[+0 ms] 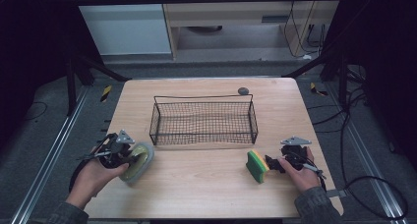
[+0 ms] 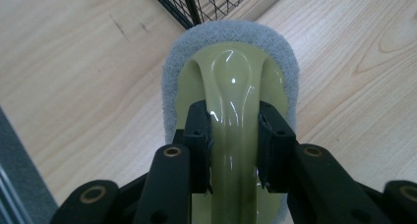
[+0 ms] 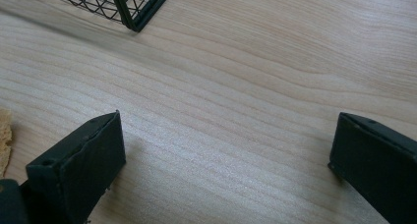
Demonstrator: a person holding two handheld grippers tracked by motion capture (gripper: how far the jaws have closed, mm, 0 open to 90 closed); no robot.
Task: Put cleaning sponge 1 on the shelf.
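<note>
Your left gripper [image 2: 233, 145] clamps the glossy olive handle of the grey-padded oval scrubbing brush [image 2: 231, 81], held just beside the black wire mesh basket [image 1: 204, 121]; your right gripper [image 3: 226, 160] stands wide, touching nothing, near the green-and-yellow rectangular sponge [image 1: 257, 166] on the pale wooden table [image 1: 206, 184]

The high view looks forward and down over the whole desk [image 1: 206, 184]. Both tool views sit close above it, sharing the wire basket's [image 1: 204, 121] corner.

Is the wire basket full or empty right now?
Empty. In the high view the wire basket shows bare table through its mesh; the scrubber and sponge are both outside it.
</note>
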